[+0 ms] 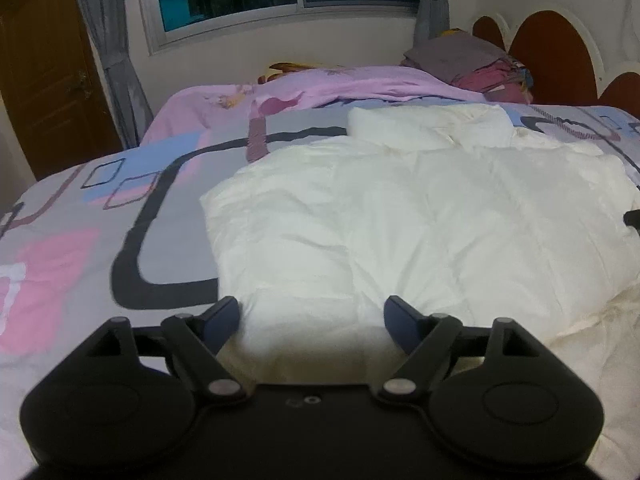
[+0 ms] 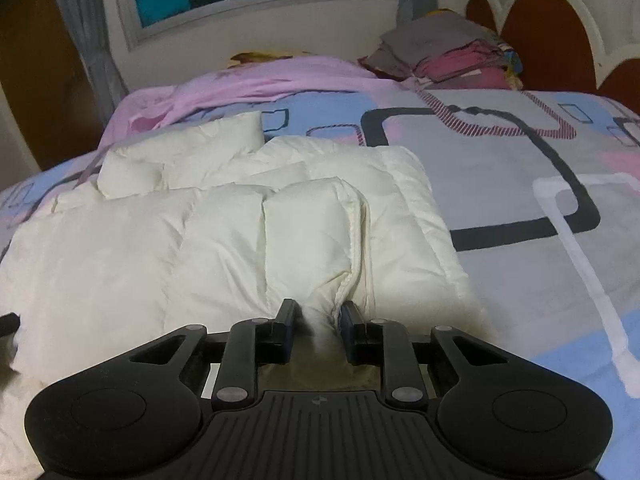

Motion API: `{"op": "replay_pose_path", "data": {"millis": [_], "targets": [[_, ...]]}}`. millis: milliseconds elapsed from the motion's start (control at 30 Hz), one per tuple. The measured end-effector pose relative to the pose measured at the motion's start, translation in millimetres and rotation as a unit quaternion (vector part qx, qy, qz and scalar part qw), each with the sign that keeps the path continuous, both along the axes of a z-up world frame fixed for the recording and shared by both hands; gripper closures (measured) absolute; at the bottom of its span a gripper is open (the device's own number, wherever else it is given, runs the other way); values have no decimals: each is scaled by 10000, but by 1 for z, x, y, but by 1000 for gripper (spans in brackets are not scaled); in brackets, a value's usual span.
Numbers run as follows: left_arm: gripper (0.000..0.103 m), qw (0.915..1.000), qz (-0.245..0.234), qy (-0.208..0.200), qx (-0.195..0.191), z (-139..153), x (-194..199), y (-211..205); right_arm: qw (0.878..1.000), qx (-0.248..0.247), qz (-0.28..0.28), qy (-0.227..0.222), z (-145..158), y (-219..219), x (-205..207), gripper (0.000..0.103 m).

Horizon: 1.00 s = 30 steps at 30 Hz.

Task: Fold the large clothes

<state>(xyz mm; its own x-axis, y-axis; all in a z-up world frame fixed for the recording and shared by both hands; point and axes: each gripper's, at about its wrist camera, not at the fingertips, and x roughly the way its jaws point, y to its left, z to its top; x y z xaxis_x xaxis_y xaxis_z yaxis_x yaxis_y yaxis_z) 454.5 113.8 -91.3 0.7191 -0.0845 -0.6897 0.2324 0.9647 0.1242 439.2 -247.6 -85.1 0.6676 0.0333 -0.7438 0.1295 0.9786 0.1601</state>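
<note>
A white puffy quilted jacket (image 1: pixel 400 216) lies spread on the bed, with a padded sleeve or collar roll at its far end (image 1: pixel 428 128). My left gripper (image 1: pixel 312 312) is open, its jaws wide apart over the jacket's near left edge, holding nothing. In the right wrist view the jacket (image 2: pixel 224 232) fills the left half. My right gripper (image 2: pixel 318 316) is shut on a bunched fold of the jacket's near edge, white fabric pinched between the fingers. The tip of the other gripper shows at the right edge of the left wrist view (image 1: pixel 632 220).
The bed has a grey, pink and blue patterned cover (image 2: pixel 520 184). A lilac blanket (image 1: pixel 320 84) lies at the far side. A stack of folded clothes (image 2: pixel 448 56) sits by the red headboard (image 2: pixel 552 36). A window and curtains are behind, a wooden door (image 1: pixel 44 72) at left.
</note>
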Motion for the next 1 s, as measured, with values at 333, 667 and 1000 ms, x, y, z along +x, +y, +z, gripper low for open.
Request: {"op": "replay_pose_path", "data": {"millis": [333, 667, 1000], "targets": [[5, 9990, 228, -179, 344, 16, -99, 23, 9985, 226, 94, -493, 38, -45, -110, 26], [20, 9977, 599, 288, 127, 8, -197, 55, 9977, 612, -140, -242, 17, -88, -217, 26], [37, 9916, 720, 755, -759, -4, -267, 76, 9882, 1453, -433, 195, -14, -128, -297, 40]]}}
